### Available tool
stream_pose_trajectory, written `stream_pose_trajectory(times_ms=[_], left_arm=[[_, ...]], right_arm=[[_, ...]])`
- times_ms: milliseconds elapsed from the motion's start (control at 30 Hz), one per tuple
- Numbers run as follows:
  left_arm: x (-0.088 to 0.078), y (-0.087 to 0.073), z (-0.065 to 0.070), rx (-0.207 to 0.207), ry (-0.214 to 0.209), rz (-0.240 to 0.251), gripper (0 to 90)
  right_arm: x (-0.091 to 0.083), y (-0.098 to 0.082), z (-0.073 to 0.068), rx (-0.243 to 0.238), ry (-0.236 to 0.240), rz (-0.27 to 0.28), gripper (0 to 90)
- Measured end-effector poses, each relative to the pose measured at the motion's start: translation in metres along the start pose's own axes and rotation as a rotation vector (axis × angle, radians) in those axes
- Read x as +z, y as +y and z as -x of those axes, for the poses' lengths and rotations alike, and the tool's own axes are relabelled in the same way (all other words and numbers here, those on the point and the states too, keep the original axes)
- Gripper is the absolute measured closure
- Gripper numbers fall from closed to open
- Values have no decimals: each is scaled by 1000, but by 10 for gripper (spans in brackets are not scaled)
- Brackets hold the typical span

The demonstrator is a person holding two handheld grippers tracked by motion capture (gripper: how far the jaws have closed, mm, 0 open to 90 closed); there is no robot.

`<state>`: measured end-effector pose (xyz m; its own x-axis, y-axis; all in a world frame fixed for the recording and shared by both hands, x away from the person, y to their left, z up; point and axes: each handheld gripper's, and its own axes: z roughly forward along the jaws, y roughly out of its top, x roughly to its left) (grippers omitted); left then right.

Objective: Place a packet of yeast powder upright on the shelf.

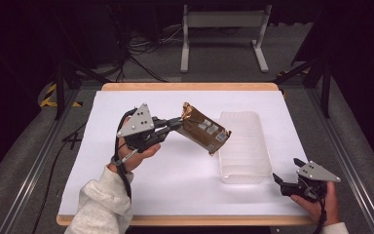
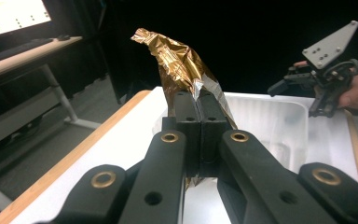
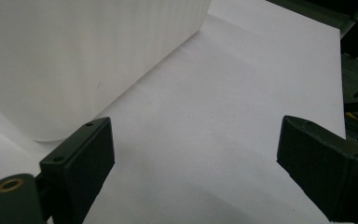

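My left gripper is clamped on one crimped end of a brown foil packet, which hangs in the air above the white bench, tilted, its far end over the near-left rim of the clear plastic tub. In the left gripper view the jaws are pressed together on the gold seam, with the tub just beyond. My right gripper rests low near the bench's front right corner, jaws spread wide and empty, close to the tub's near corner.

My guess is the packet belongs in the tub. To do that well I should carry it further over the middle, level it so it lies along the tub's length, lower it close to the floor before letting go, and hold the right gripper ready to steady the light tub if it slides
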<state>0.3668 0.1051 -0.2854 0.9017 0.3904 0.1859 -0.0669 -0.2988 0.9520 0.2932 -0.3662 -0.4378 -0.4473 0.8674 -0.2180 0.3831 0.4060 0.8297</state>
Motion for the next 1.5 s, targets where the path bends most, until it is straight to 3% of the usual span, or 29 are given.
stream_pose_trajectory(times_ms=[567, 1167, 1400, 1500], left_arm=[[31, 22, 8, 92, -94, -26, 898], [67, 27, 9, 167, -205, -55, 897], [75, 26, 17, 227, -203, -104, 897], [77, 26, 18, 229, -208, -98, 897]], right_arm=[[0, -1, 0, 1, 2, -6, 116], [0, -2, 1, 15, 15, -5, 116], [0, -2, 1, 12, 19, -4, 116], [0, -2, 1, 8, 18, -5, 116]])
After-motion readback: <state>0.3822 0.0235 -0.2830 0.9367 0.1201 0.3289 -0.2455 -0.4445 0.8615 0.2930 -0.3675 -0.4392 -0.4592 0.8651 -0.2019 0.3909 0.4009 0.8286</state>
